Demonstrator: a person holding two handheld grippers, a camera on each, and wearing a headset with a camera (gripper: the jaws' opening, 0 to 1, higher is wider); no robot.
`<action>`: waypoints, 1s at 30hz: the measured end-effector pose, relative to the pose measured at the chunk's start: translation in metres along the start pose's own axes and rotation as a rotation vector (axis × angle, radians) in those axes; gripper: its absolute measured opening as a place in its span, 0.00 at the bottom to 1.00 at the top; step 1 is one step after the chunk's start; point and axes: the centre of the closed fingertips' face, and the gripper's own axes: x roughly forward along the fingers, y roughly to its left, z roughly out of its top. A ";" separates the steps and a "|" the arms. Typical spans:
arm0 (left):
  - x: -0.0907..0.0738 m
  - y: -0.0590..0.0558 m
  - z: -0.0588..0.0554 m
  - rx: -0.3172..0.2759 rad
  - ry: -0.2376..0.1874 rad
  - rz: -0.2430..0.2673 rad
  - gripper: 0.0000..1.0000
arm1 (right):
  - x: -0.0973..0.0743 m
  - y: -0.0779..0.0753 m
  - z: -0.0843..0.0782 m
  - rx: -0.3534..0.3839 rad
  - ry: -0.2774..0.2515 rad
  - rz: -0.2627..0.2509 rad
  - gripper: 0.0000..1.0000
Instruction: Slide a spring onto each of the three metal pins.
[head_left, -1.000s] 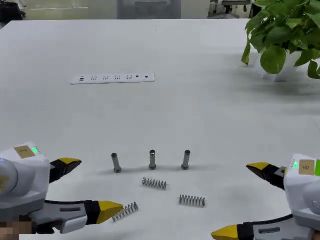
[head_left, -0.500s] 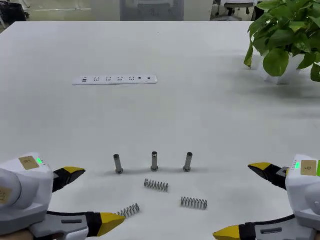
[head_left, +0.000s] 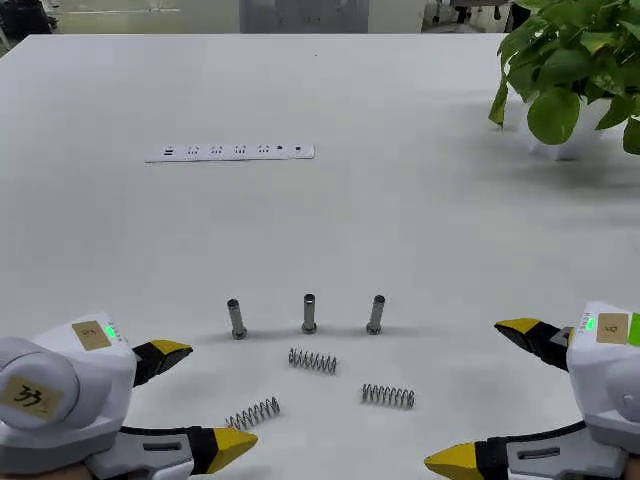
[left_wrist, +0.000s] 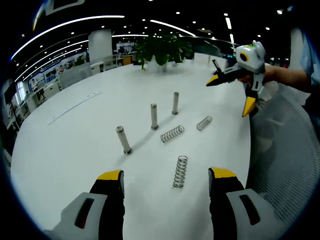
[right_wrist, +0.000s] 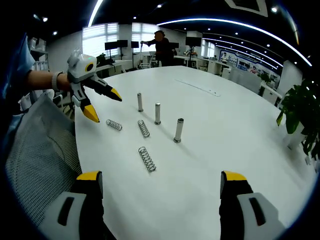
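jaws wide: left gripper (head_left: 215, 395), right gripper (head_left: 465, 393) | left drew back from spring (head_left: 252, 412)

Your smooth, matt white table (head_left: 420, 220) carries three upright grey metal pins (head_left: 309, 313) with a dull sheen. Just in front of the pins lie three coiled wire springs (head_left: 312, 361) of bright bare metal. Beyond the pins, the flat white power strip (head_left: 230, 152) looks like satin plastic. Your left tool (head_left: 218, 395) and right tool (head_left: 465, 393) have glossy white plastic shells.
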 end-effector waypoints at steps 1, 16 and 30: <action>0.001 -0.001 -0.001 0.001 0.005 -0.002 0.69 | 0.000 0.000 0.000 0.001 0.001 0.000 0.99; 0.007 -0.008 -0.012 0.035 0.062 -0.011 0.47 | 0.001 0.002 -0.002 0.002 0.002 0.005 0.99; 0.016 -0.017 -0.024 0.075 0.144 -0.038 0.26 | -0.001 0.004 -0.005 0.006 0.009 0.005 0.99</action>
